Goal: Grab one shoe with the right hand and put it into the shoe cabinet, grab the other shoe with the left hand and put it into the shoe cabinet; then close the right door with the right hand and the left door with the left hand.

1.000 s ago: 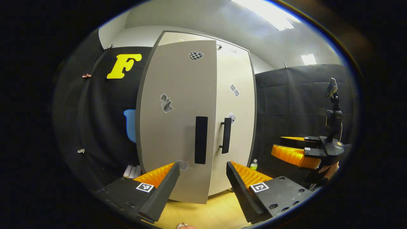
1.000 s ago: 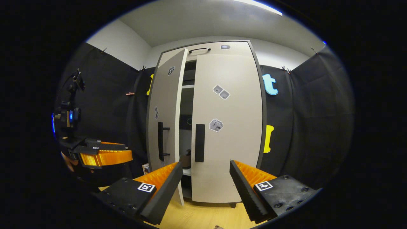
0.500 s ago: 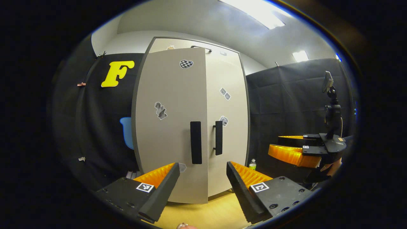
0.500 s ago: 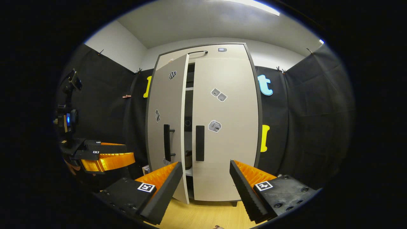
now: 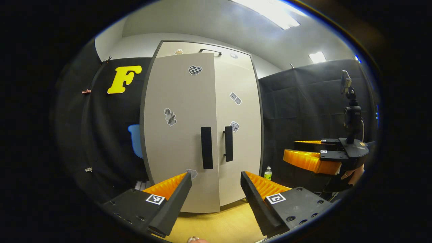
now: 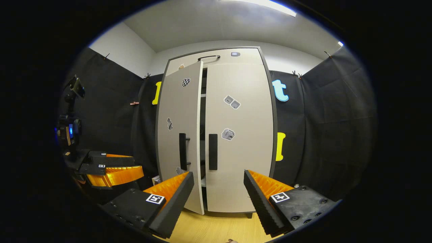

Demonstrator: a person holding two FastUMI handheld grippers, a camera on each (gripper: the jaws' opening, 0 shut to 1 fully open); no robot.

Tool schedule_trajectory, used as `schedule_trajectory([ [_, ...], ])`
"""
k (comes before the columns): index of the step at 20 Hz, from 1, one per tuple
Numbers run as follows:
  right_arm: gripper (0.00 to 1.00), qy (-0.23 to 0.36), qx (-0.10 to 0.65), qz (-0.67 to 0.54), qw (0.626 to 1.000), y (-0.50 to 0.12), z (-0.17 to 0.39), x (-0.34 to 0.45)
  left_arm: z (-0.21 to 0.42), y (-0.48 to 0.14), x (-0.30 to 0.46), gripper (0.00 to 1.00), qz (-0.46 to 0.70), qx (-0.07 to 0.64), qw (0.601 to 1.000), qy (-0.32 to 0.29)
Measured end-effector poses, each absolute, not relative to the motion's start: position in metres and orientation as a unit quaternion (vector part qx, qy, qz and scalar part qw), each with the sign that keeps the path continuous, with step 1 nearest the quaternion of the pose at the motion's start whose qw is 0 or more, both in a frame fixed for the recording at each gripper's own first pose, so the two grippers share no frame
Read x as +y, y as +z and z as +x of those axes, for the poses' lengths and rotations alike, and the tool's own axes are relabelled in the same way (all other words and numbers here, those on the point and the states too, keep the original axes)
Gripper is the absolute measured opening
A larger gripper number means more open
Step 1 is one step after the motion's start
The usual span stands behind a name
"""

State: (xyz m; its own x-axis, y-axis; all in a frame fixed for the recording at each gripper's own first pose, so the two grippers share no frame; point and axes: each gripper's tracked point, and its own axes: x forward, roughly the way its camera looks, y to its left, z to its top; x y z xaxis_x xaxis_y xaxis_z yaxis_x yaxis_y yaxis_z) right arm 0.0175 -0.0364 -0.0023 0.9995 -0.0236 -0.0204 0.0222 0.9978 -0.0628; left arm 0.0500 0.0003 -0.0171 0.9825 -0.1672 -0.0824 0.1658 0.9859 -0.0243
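The tall beige shoe cabinet (image 5: pixel 236 67) (image 6: pixel 236 55) stands ahead in both views. Its right door (image 6: pixel 239 141) is flat shut. The left door (image 6: pixel 177 141) (image 5: pixel 177 135) is nearly shut, with a narrow dark gap beside it in the right gripper view. Each door carries a black vertical handle (image 5: pixel 206 147) (image 6: pixel 212 152). My left gripper (image 5: pixel 215 184) is open and empty, a short way back from the left door. My right gripper (image 6: pixel 218 184) is open and empty, back from the cabinet. The shoes are hidden behind the doors.
Black cloth walls flank the cabinet. A small green bottle (image 5: pixel 268 173) stands on the wooden floor (image 5: pixel 233 219) to the cabinet's right. The other gripper appears at the right edge of the left gripper view (image 5: pixel 312 160) and at the left edge of the right gripper view (image 6: pixel 111 167).
The left door has swung further towards shut; the gap is now a thin slit. Both grippers have drawn back slightly from the cabinet.
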Motion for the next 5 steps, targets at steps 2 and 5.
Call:
schedule_trajectory([
  [2, 0.98, -0.009, 0.009, -0.033, 0.999, -0.0011, 0.0165, -0.0341, 0.0484, -0.0178, 0.0022, 0.93, -0.013, 0.043, 0.996, -0.081],
  [5, 0.98, -0.004, 0.009, -0.036, 0.999, -0.0014, 0.0142, -0.0290, 0.0470, -0.0169, 0.0049, 0.93, -0.021, 0.044, 0.996, -0.078],
])
